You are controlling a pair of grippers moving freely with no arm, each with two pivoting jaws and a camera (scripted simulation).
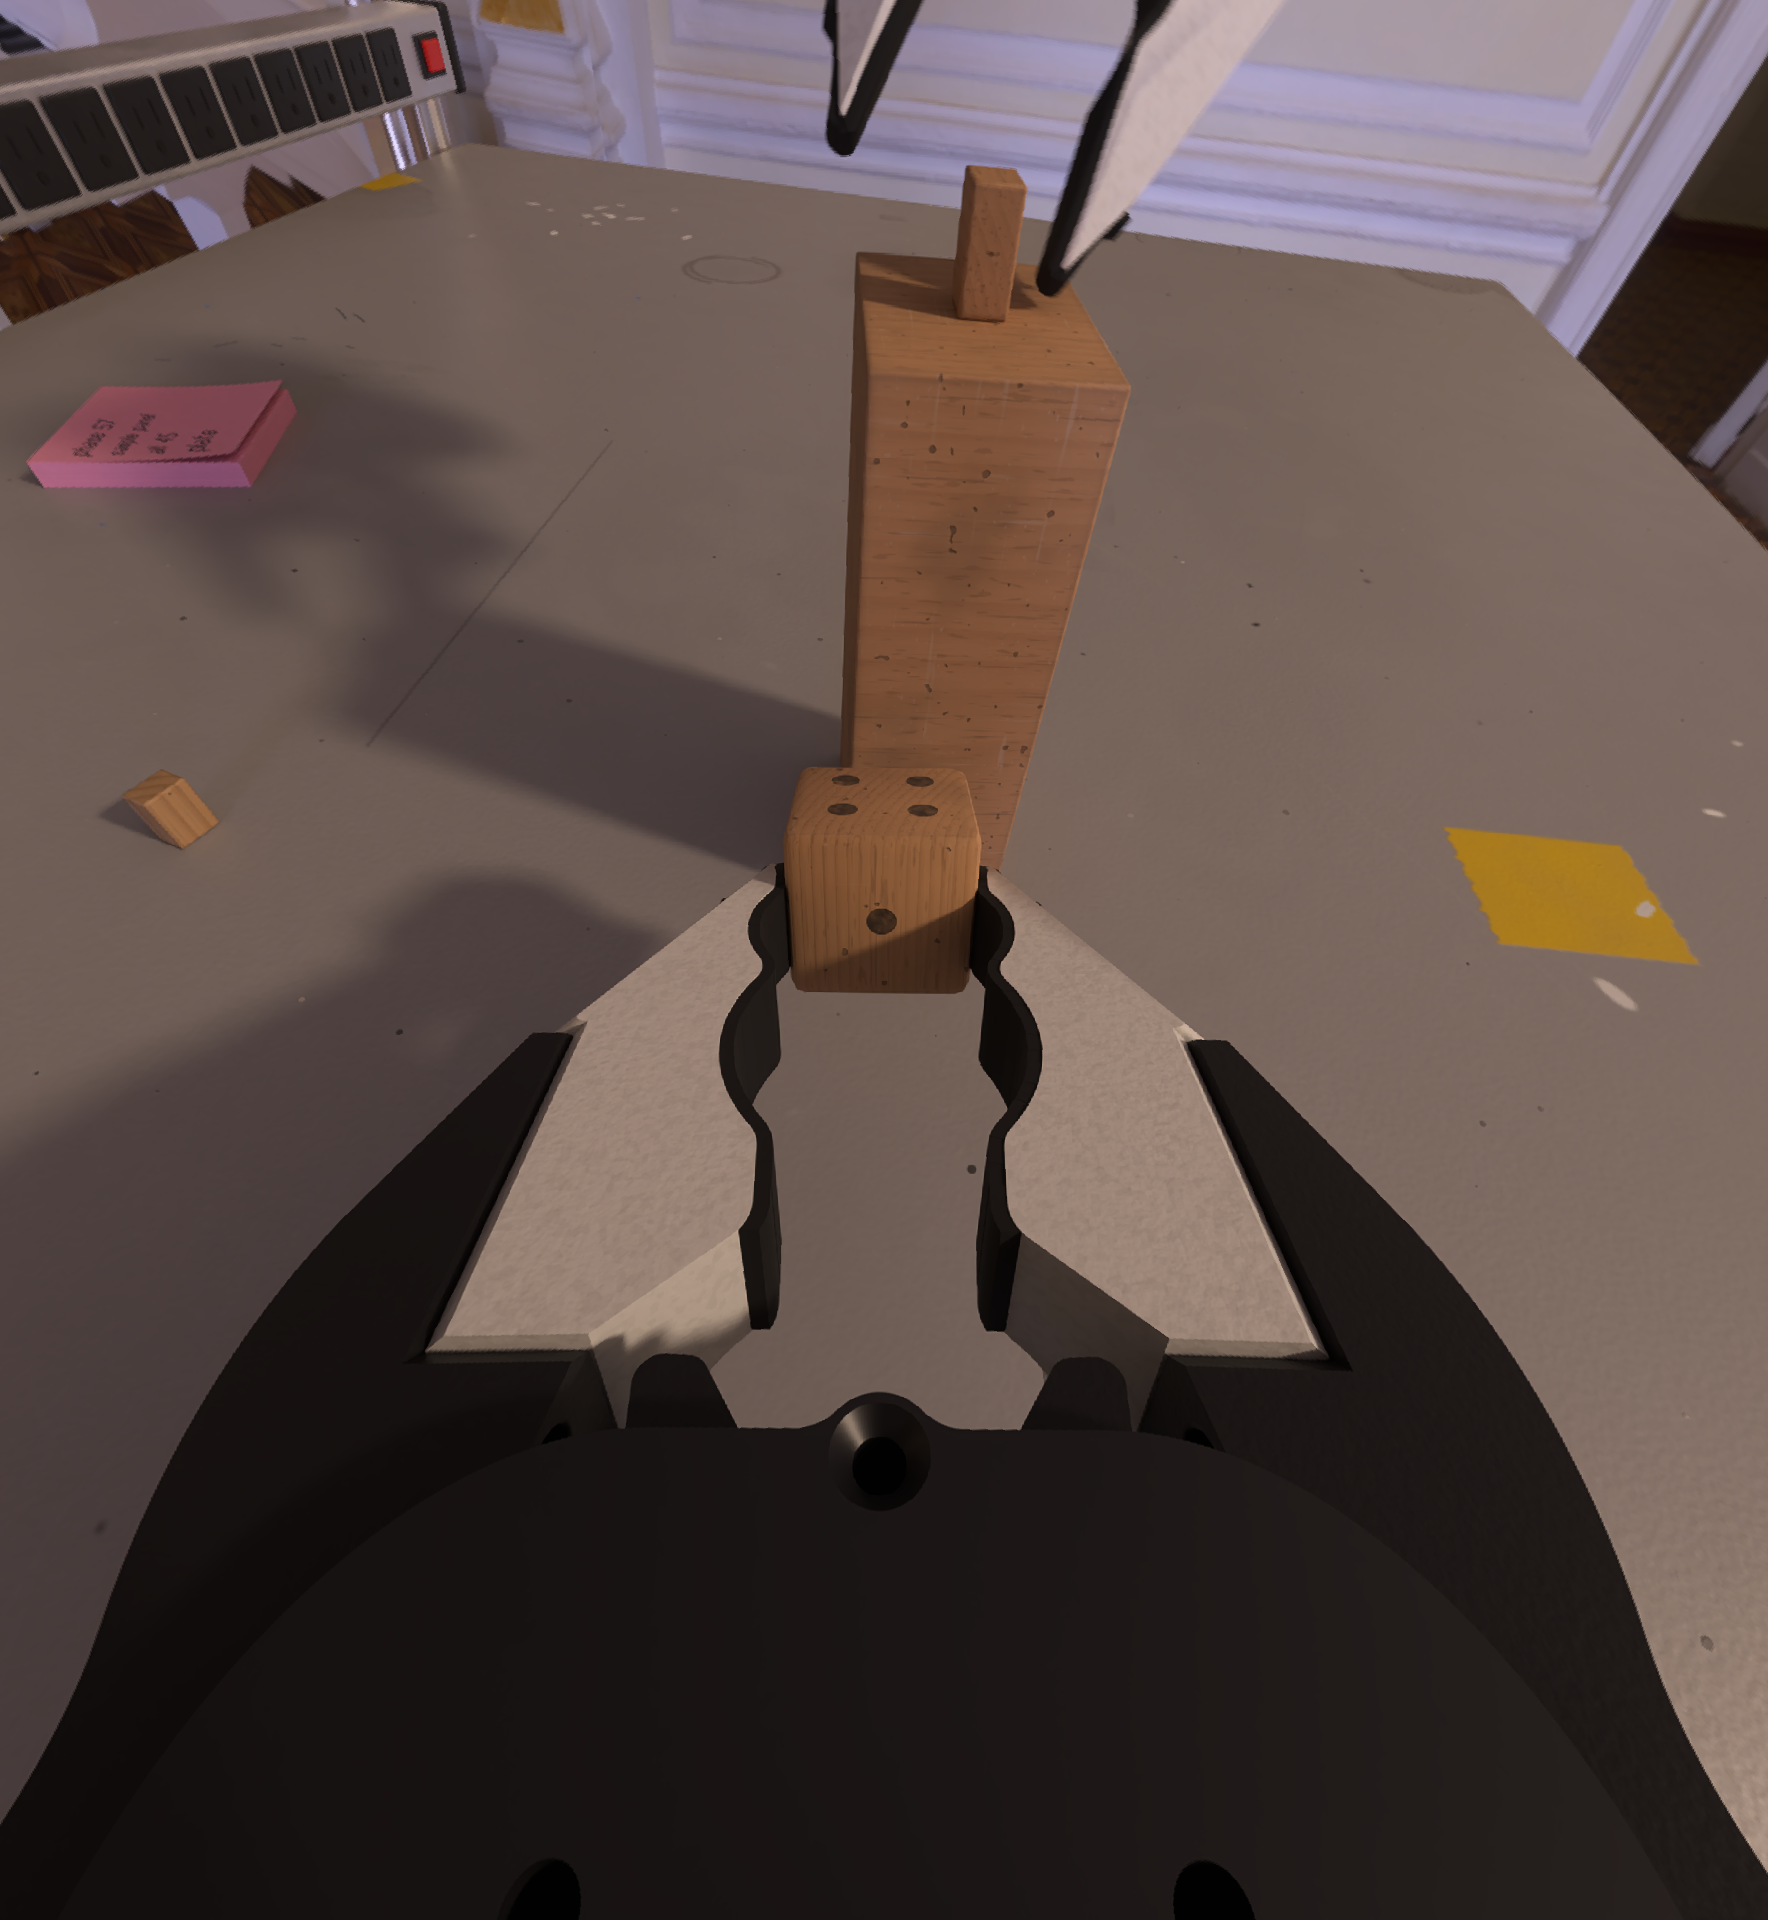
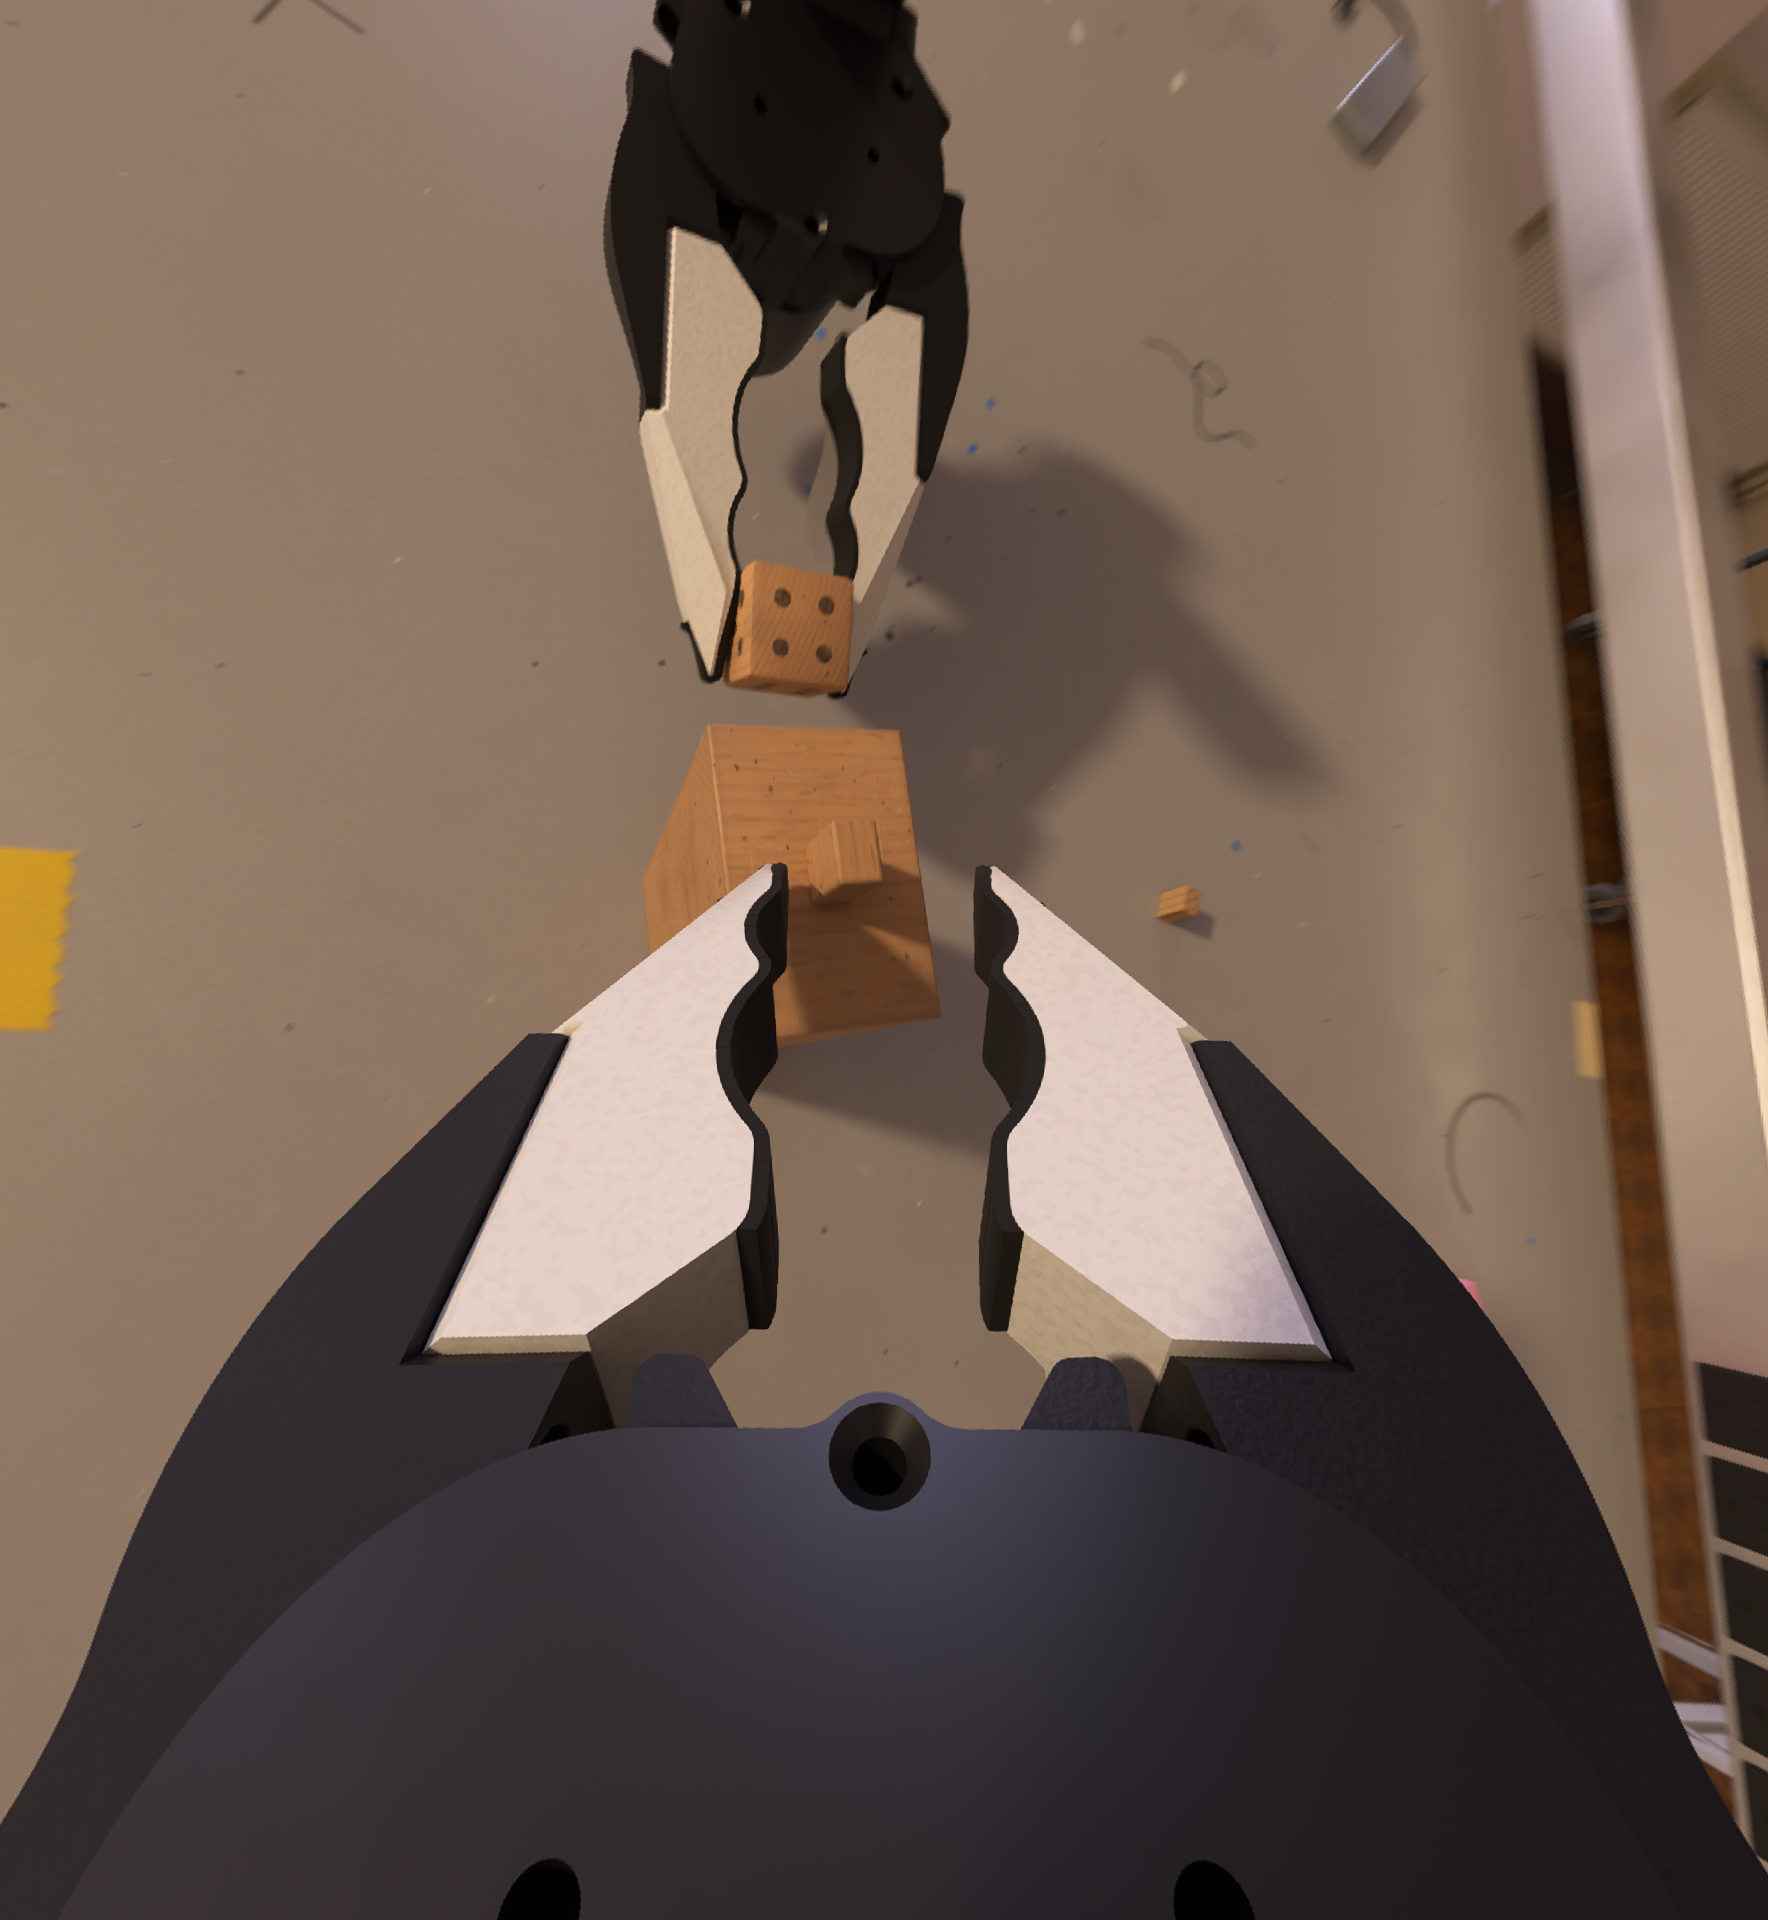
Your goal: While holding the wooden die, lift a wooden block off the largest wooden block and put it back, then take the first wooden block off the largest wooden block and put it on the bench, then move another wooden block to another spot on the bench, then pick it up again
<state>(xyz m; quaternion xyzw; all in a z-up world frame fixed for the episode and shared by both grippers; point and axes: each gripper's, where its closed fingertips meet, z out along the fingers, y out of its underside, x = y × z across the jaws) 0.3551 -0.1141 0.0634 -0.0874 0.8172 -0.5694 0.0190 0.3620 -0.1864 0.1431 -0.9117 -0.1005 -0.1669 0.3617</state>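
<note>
**Right tool above the small upright block, a little off-line**

Your right tool has its fingers apart and holds nothing; it looks down along them at the top face of the largest wooden block. In the right wrist view the small upright block sits just ahead of the fingertips and slightly toward the left finger, not centred in the gap. Its long axis is vertical, running toward the tool, so I judge you must shift a little that way, then descend to straddle it.

In the left wrist view one right fingertip sits just beside that small block; whether it touches the top face, I cannot tell.

Your left tool is clamped on the wooden die, on the far side of the tall block and lower. A loose small block lies well apart on the surface, toward the edge with the pink note pad.
</note>
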